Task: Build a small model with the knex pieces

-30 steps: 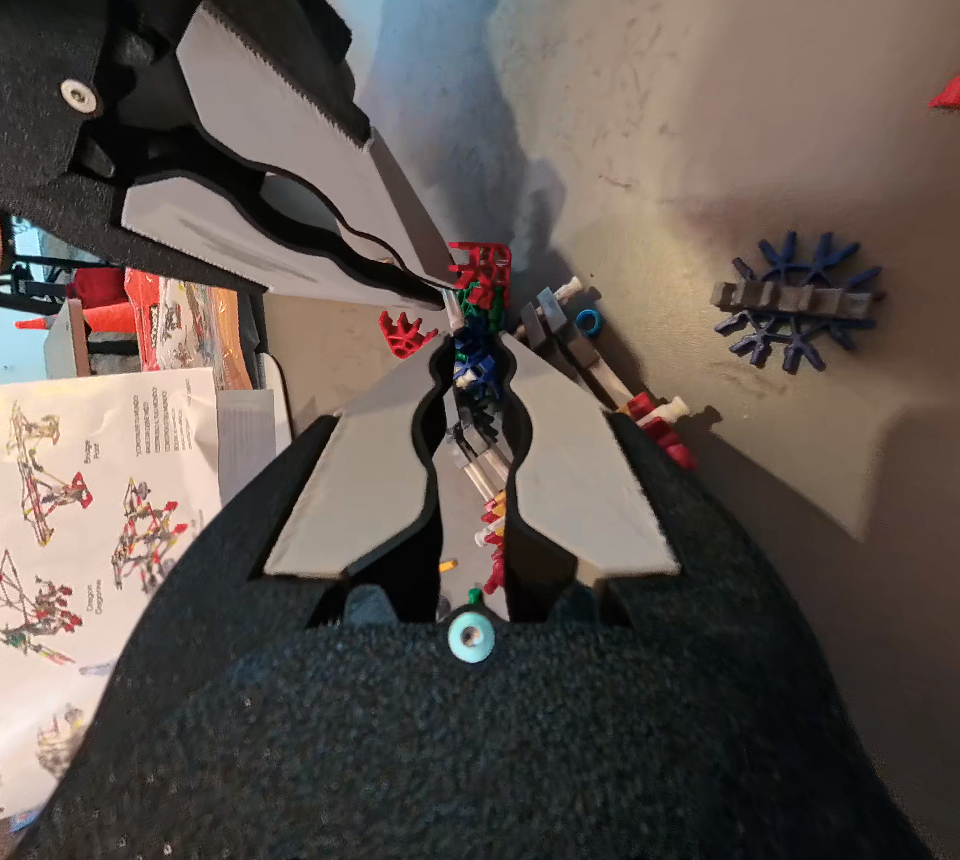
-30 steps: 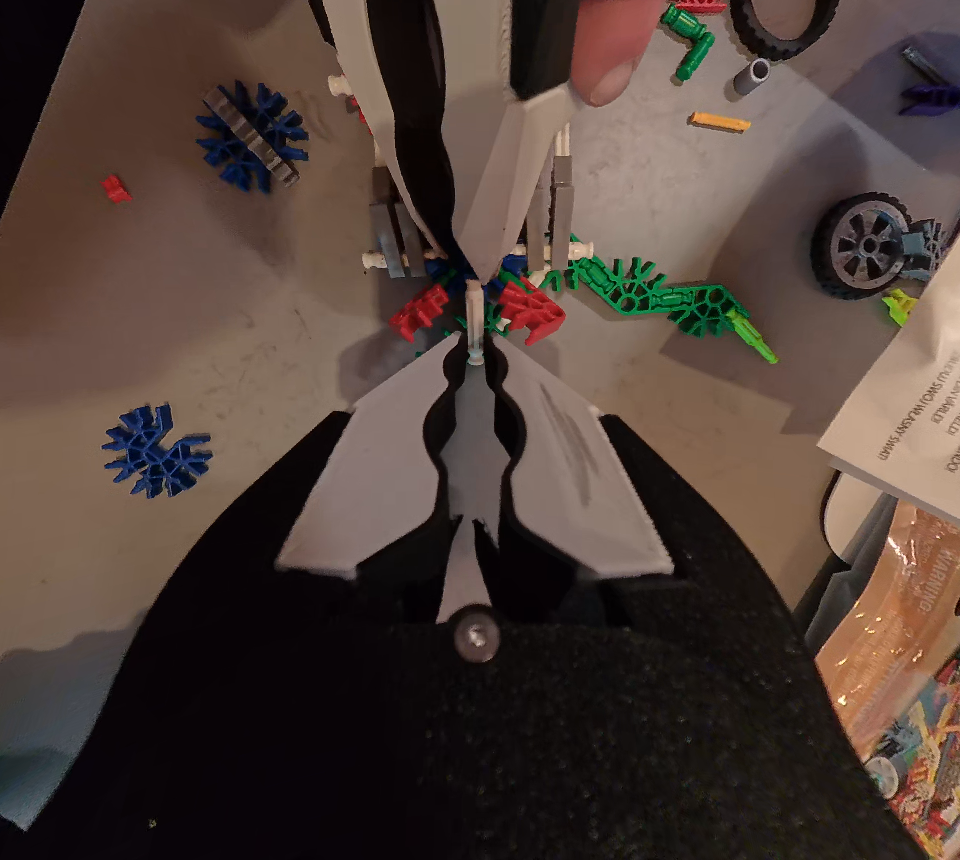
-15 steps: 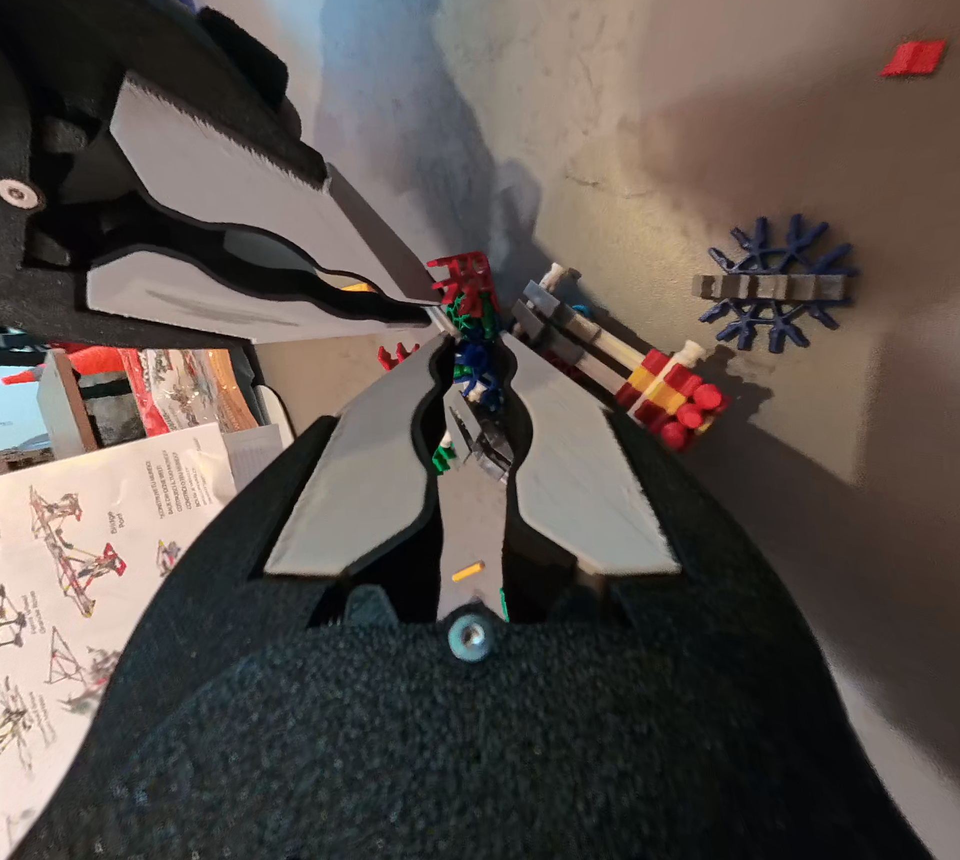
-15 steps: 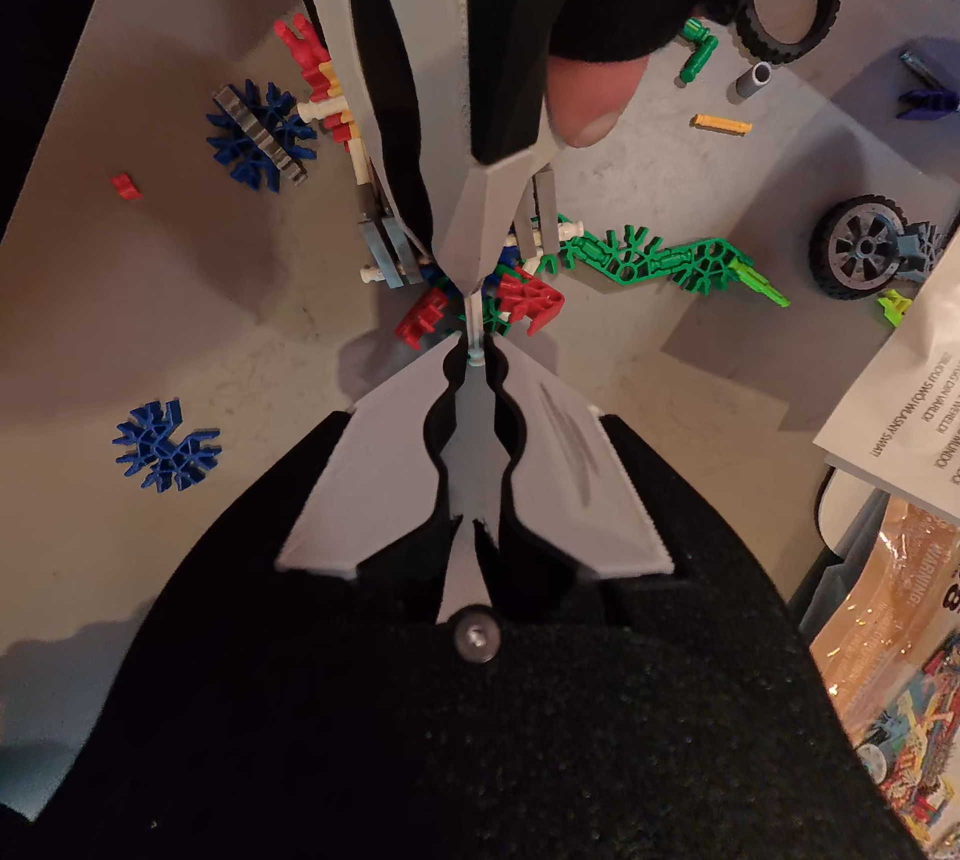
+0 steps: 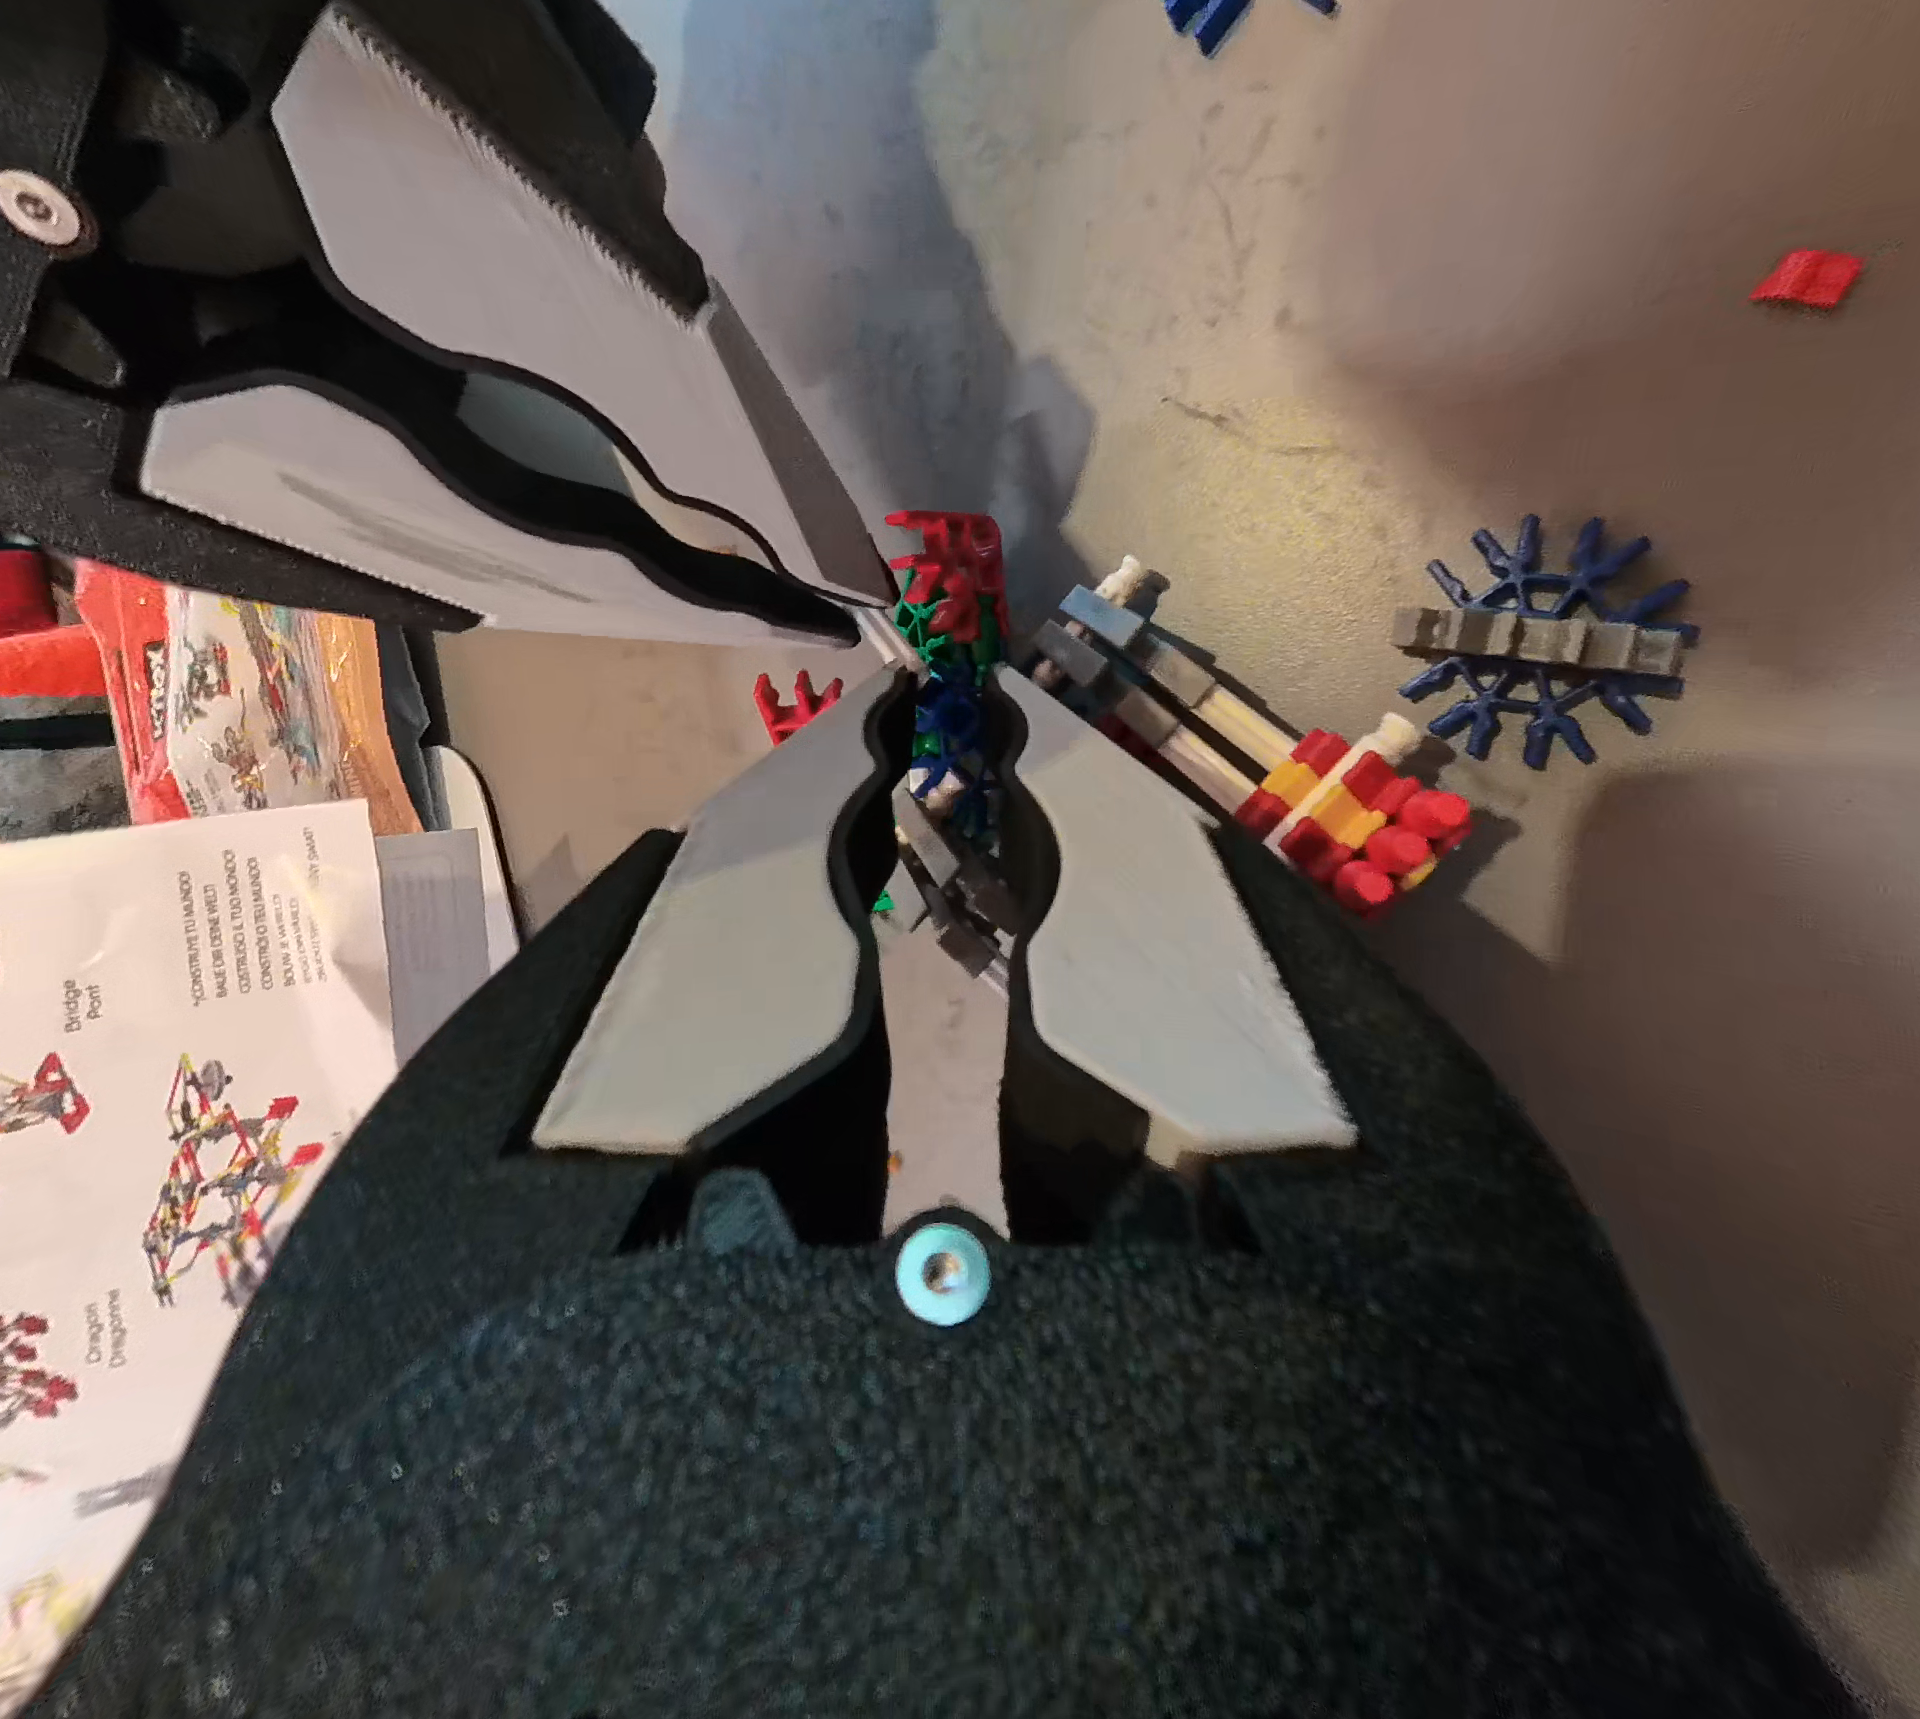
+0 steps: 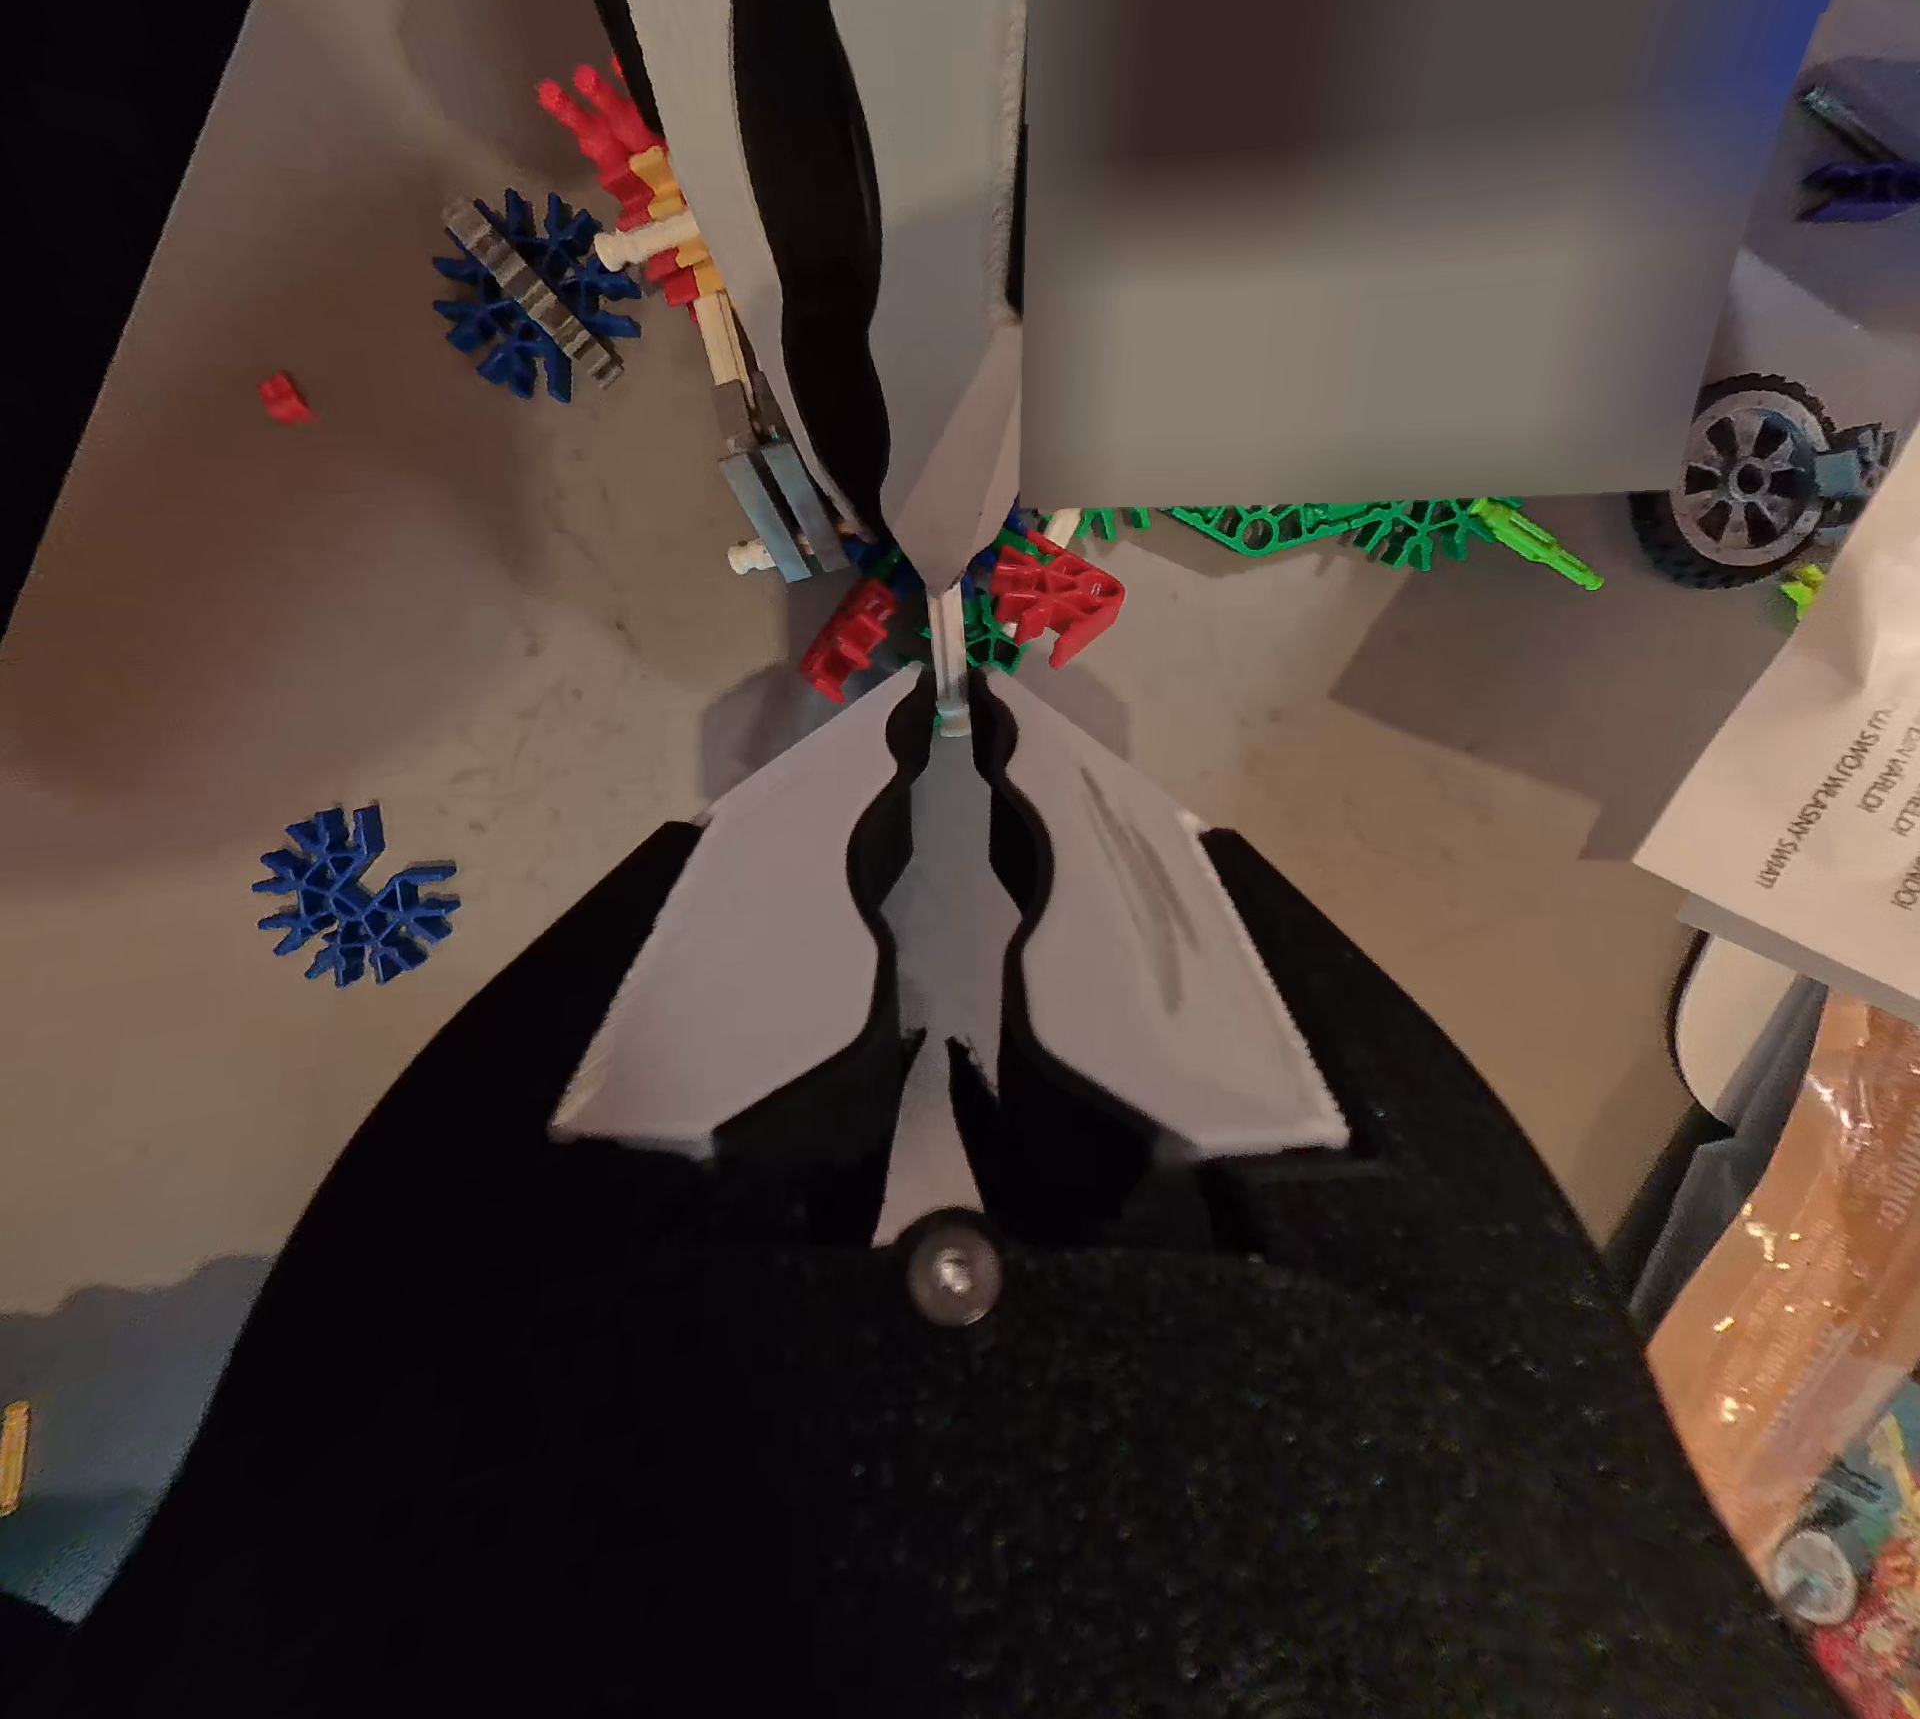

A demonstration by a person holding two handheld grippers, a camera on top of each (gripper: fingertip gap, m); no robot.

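Two claws meet over a toy assembly (image 5: pixel 951 630) at the centre of the tabletop (image 5: pixel 1351 319). The left claw (image 5: pixel 948 682) is clenched on the assembly's blue-and-green core; the right claw (image 6: pixel 951 693) grips a grey rod (image 6: pixel 948 661) plugged into it. Red connectors (image 6: pixel 1055 599) flank the joint. A green chain (image 6: pixel 1351 526) trails toward 3 o'clock in the right wrist view, a wheel (image 6: pixel 1745 485) beyond it. Blue snowflake pieces (image 6: pixel 353 895) lie at 9 o'clock. A clear bag (image 6: pixel 1808 1306) at 4 o'clock holds printed matter, not legible.
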